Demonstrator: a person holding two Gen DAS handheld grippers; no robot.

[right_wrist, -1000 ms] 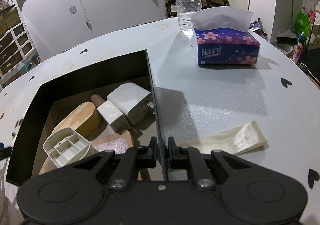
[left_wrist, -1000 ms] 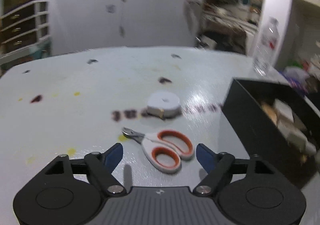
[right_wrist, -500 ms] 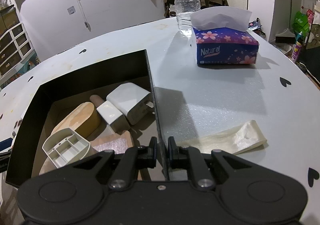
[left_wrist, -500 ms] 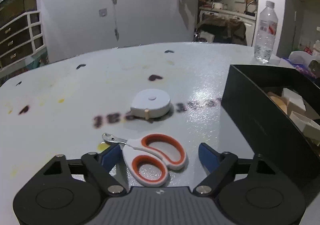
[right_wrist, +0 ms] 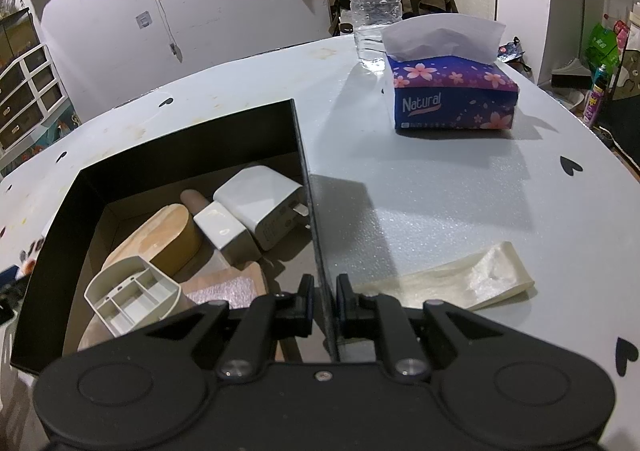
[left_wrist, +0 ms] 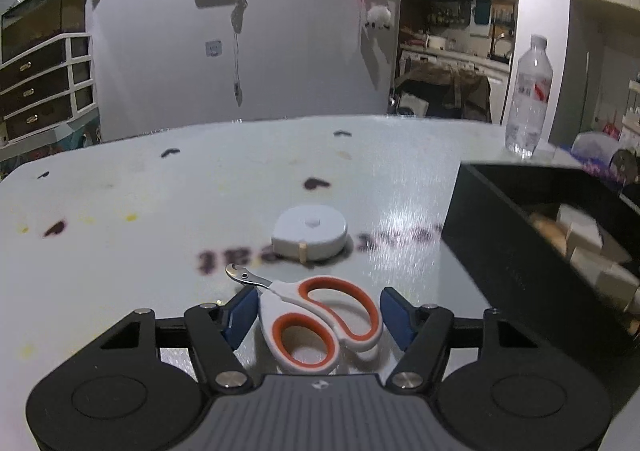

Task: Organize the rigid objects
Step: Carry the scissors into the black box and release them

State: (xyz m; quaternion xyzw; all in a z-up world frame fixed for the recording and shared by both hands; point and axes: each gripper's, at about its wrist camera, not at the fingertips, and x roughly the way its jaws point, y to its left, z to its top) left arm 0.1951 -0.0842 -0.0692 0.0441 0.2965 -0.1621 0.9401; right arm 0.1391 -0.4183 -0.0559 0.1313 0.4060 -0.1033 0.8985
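Lying between the closing blue pads of the left hand-held gripper (left_wrist: 318, 313), the orange-and-white plastic-handled clippers (left_wrist: 316, 321) point up-left on the pale counter (left_wrist: 120, 251); the pads aren't yet gripping.

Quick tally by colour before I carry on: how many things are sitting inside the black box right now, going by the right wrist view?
White or off-white: 3, charger, small block, divided tray
Wood or tan: 3, oval wooden piece, round peg, flat board
Total: 6 visible inside the black box; anything under them is hidden.
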